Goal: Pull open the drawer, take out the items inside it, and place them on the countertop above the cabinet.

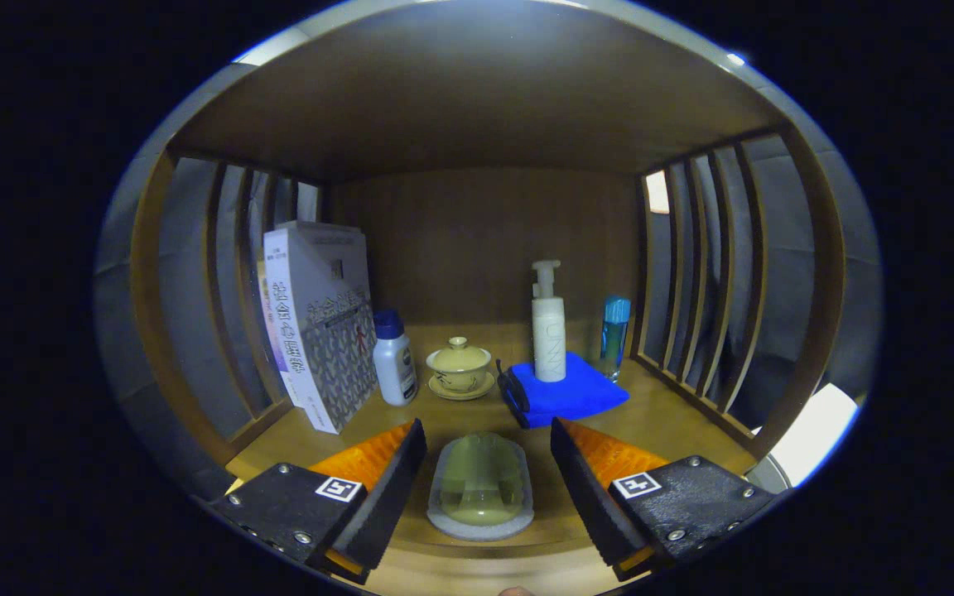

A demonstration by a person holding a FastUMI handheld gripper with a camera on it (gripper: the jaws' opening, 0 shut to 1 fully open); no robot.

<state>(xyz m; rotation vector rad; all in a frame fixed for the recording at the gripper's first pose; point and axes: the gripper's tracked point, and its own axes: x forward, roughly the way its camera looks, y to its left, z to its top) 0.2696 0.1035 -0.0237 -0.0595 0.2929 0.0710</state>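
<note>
1. Gripper [485,451] spread wide, pinching nothing; one green soap dish [481,488] sits between the fingers on the countertop [676,414].
2. Beyond: one book [315,323], three bottles, one lidded cup [460,367], one blue cloth [566,396].

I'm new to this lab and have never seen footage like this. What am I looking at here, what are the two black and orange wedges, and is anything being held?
The camera rides on a hand-held gripper and looks forward along its two fingers, the black and orange wedges. They stand open, holding nothing. Between them a soap dish with a green bar lies on the wooden countertop. Beyond them stand a book, a white bottle with a blue cap, a lidded teacup on a saucer, a pump bottle on a folded blue cloth, and a small blue bottle.
</note>
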